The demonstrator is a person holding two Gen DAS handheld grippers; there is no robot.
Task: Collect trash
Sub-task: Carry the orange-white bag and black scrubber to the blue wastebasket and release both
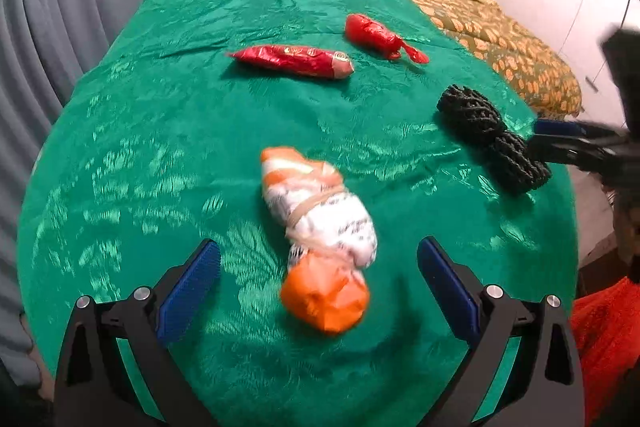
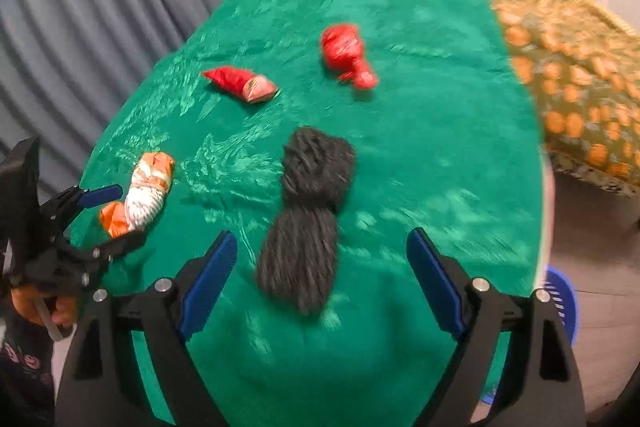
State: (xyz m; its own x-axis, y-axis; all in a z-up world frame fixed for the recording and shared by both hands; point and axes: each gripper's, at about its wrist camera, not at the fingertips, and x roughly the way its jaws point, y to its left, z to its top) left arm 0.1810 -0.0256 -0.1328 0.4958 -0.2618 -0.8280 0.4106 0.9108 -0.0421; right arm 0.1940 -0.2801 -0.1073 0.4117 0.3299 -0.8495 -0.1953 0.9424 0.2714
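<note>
Several pieces of trash lie on a green cloth (image 1: 160,131). Nearest my left gripper (image 1: 320,267) is an orange-and-white tied bundle (image 1: 320,227); its orange end lies between the wide-apart blue pads, which do not touch it. That gripper is open. A long red wrapper (image 1: 296,61) and a knotted red bag (image 1: 380,37) lie farther back. A black mesh bundle (image 2: 308,211) lies in front of my right gripper (image 2: 322,259), its near end reaching between the spread fingers, clear of both. The right gripper (image 1: 536,141) is open too. The left gripper (image 2: 108,217) straddles the orange-and-white bundle (image 2: 144,195).
A bed with an orange-patterned cover (image 1: 500,39) stands behind the green cloth (image 2: 440,107). Grey curtains (image 1: 60,27) hang on the left. A blue basket (image 2: 560,307) stands on the floor by the right edge. A hand (image 2: 40,307) holds the left gripper.
</note>
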